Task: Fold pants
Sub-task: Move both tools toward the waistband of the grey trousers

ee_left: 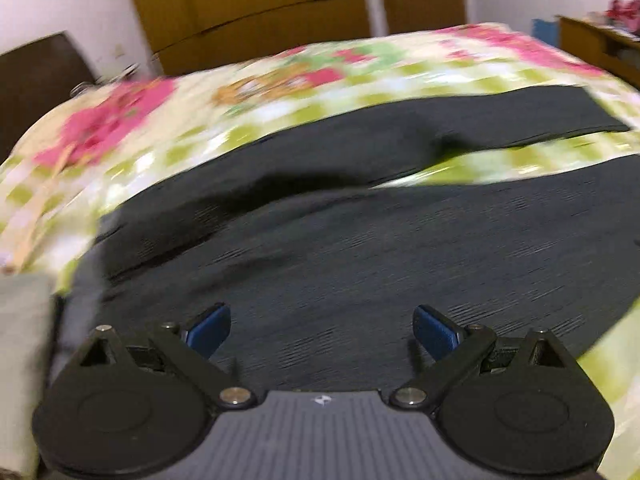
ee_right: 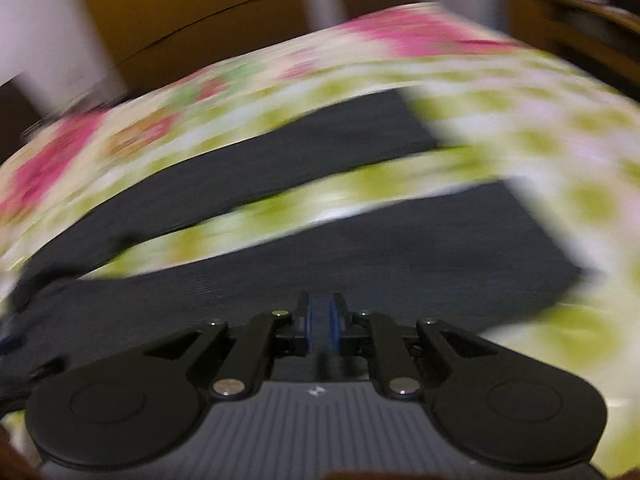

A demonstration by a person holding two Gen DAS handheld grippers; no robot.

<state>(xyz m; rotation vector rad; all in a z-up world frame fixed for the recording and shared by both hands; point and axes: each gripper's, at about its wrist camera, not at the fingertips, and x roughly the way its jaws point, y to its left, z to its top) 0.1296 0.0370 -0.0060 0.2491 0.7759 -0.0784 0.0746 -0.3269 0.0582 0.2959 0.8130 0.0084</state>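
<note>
Dark navy pants (ee_left: 360,248) lie spread on a bed with a floral green, white and pink sheet (ee_left: 160,132), the two legs running to the right with a strip of sheet between them. My left gripper (ee_left: 322,330) is open, its blue pads (ee_left: 210,330) wide apart just above the waist part of the pants. In the right wrist view the pants (ee_right: 360,264) show as two dark bands, blurred. My right gripper (ee_right: 323,330) is shut over the near leg; I cannot tell whether cloth is pinched between its pads.
Wooden wardrobe doors (ee_left: 260,4) stand behind the bed. A dark headboard (ee_left: 36,80) is at the left. A wooden shelf (ee_left: 600,44) with clutter stands at the far right. A pale cushion (ee_left: 20,340) sits at the near left edge.
</note>
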